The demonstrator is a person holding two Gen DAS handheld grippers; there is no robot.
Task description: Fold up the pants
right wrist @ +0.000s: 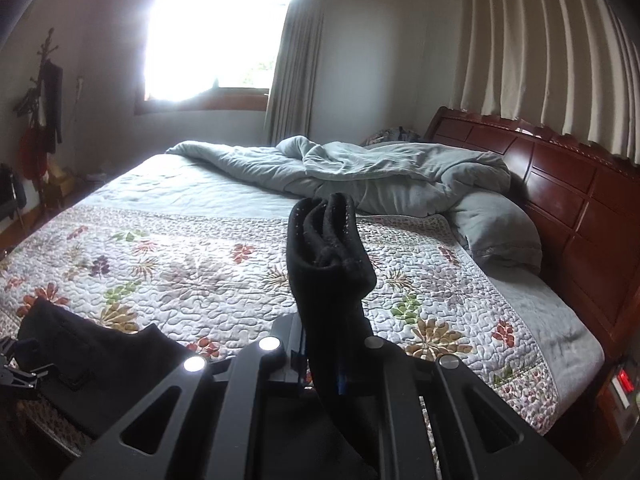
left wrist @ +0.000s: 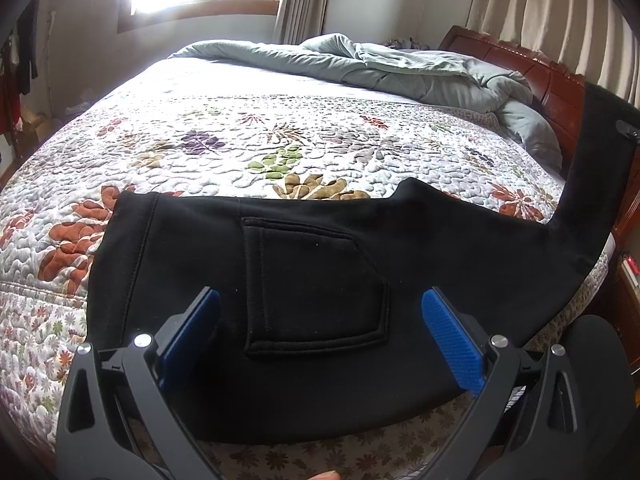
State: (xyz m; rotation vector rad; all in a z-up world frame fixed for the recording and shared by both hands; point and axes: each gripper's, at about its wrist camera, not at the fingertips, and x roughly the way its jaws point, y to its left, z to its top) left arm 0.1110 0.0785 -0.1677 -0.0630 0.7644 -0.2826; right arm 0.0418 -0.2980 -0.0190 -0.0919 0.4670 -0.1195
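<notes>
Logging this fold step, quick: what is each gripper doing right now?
Left gripper: open, pads apart over the black pants, gripping nothing.
Right gripper: closed on the lifted leg end of the pants.

We find no legible text, label, brand, number or sign on anything in either view.

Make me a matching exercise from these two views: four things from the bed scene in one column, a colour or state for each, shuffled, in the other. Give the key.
1. left gripper
2. right gripper
3. duvet
4. headboard

A. crumpled, pale grey-green
B. open, above the pants' pocket
C. reddish-brown wood
D. shut on the pants leg end

Pairs: 1-B, 2-D, 3-A, 4-C
</notes>
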